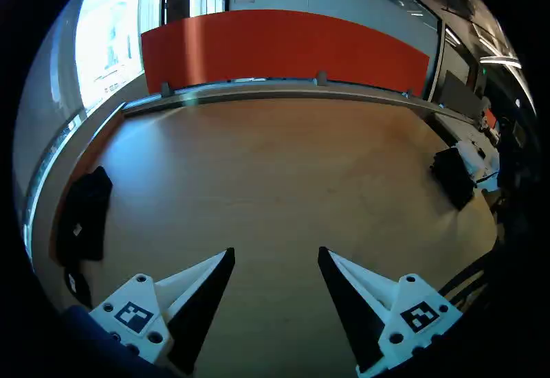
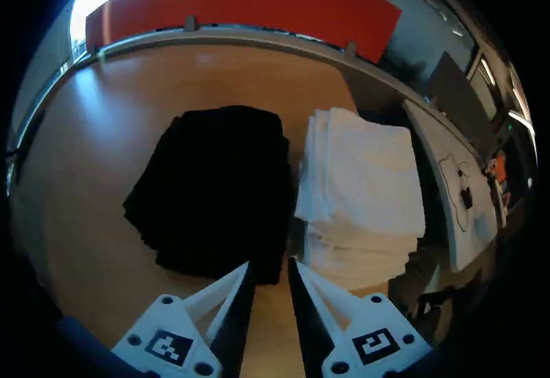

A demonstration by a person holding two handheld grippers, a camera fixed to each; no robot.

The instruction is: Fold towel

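Two folded towel stacks, one black [image 2: 213,185] and one white [image 2: 361,192], lie just beside each other on a wooden table [image 1: 275,165] backed by an orange partition [image 1: 275,48]. Square black-and-white coded markers [image 1: 134,316] tag the finger mounts. The right gripper [image 2: 269,264] hangs over the stacks' near edge, its fingers narrowed to a slot and gripping nothing. The left gripper [image 1: 276,251] is poised above bare tabletop, fingers spread wide, empty.

We see our gripper [image 2: 269,264], fingers narrowly apart and empty, at the near edge of black towels [image 2: 213,185] ahead-left; white towels [image 2: 361,192] lie ahead-right.
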